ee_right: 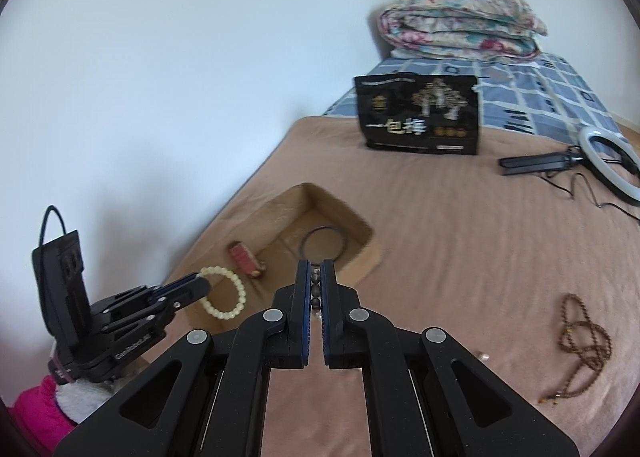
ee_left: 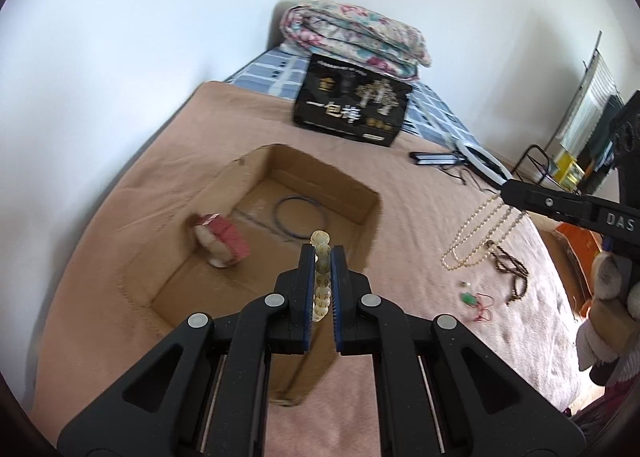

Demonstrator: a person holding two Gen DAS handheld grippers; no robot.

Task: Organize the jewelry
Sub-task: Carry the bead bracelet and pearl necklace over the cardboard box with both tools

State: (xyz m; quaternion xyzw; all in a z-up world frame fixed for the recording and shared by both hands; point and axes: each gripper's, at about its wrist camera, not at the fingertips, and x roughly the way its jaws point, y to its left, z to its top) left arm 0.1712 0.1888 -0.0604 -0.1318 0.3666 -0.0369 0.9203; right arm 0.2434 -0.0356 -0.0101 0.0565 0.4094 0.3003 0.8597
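My left gripper (ee_left: 322, 252) is shut on a cream bead bracelet (ee_left: 322, 257), held over the near part of an open cardboard box (ee_left: 362, 257). In the right wrist view that gripper (ee_right: 203, 282) holds the bracelet (ee_right: 224, 293) as a full loop above the box (ee_right: 362, 253). My right gripper (ee_right: 316, 264) is shut on a string of beads (ee_right: 316, 289). From the left wrist view it (ee_left: 506, 193) carries a long pearl necklace (ee_left: 474, 235) that hangs over the bed. Inside the box lie a dark bangle (ee_left: 300, 217) and a red case (ee_left: 224, 239).
On the pink blanket (ee_right: 440, 237) lie a brown bead necklace (ee_right: 584, 349), a green pendant on red string (ee_left: 470, 299) and a small loose bead (ee_right: 484, 356). Further back are a black printed box (ee_right: 418, 119), a ring light (ee_right: 608, 161) and a folded floral quilt (ee_right: 460, 23).
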